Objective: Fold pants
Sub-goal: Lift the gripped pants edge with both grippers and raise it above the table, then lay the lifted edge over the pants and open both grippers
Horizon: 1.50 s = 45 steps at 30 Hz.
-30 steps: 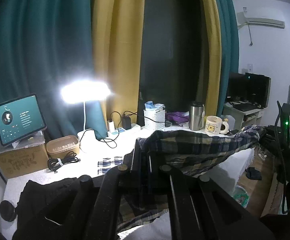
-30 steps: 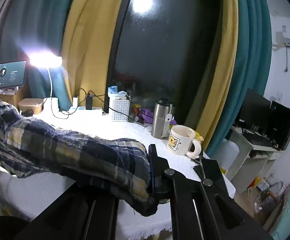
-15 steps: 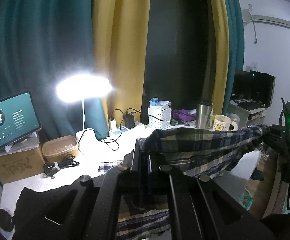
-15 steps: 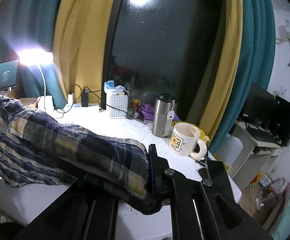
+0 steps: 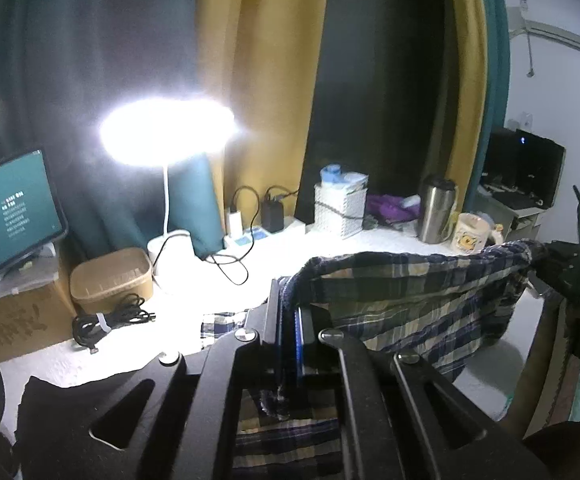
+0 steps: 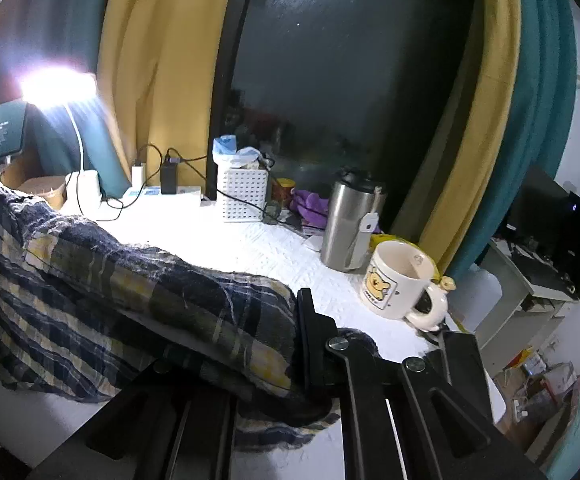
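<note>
Both grippers are angled gently downward over the counter (image 6: 218,248), each one pinching an end of the plaid pants (image 5: 409,292). The left gripper (image 5: 288,320) has its jaws pressed tight together, with a rolled edge of the fabric caught between them; a frayed bit of cloth pokes out below, between the black linkage bars. Off at the right edge of the left wrist view sits the right gripper (image 5: 569,276), dark and partly hidden, with the far end of the pants bunched against it.

From the right wrist camera, the right gripper (image 6: 309,340) is nearly closed on a thick wad of the cloth, which wraps around the left side of its jaw and spills underneath.

The pants are navy, cream and yellow check, crinkled in texture. They hang in a sagging band between the two grippers, lifted off the white counter along the top edge, while the lower folds droop down and drape toward the near edge. A small patch of the same plaid lies flat on the counter just left of the left gripper.

Behind the fabric stand a white mug (image 6: 401,280) with a cartoon bear and a steel tumbler (image 6: 349,224), both well clear of the cloth. A bright desk lamp (image 5: 166,132) glares at the left.
</note>
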### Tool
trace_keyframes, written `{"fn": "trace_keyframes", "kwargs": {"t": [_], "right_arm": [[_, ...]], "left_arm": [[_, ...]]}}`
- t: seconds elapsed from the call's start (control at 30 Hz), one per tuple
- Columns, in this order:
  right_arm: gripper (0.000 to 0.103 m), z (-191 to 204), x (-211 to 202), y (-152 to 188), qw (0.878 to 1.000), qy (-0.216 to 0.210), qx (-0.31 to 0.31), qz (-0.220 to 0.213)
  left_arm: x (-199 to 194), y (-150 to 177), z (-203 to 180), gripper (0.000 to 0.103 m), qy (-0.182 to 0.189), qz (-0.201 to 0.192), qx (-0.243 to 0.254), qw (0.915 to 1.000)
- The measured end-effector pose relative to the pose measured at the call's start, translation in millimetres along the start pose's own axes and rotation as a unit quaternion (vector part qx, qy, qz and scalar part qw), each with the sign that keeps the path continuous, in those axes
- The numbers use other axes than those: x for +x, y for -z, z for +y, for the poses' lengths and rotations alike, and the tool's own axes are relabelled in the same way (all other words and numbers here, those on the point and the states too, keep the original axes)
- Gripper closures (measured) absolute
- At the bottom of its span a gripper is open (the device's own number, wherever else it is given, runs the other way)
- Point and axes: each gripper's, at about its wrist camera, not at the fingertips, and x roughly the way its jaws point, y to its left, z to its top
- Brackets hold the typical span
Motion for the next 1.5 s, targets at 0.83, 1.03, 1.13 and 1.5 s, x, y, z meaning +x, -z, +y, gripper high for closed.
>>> {"fn": "trace_keyframes", "kwargs": {"t": [0.83, 1.03, 1.13, 1.5], "right_arm": [[0.094, 24, 140, -3, 0.996, -0.018, -0.007, 0.082], [0.094, 30, 165, -1, 0.995, -0.022, -0.008, 0.100], [0.094, 33, 175, -2, 0.994, -0.023, -0.011, 0.108], [0.094, 40, 203, -5, 0.990, -0.010, -0.025, 0.137]], "left_arm": [[145, 22, 60, 0.096, -0.015, 0.100, -0.011, 0.9948], [173, 29, 72, 0.094, -0.022, 0.127, -0.014, 0.9915], [184, 33, 77, 0.090, -0.026, 0.140, -0.019, 0.9897], [206, 47, 106, 0.050, -0.049, 0.167, -0.052, 0.9834]]}}
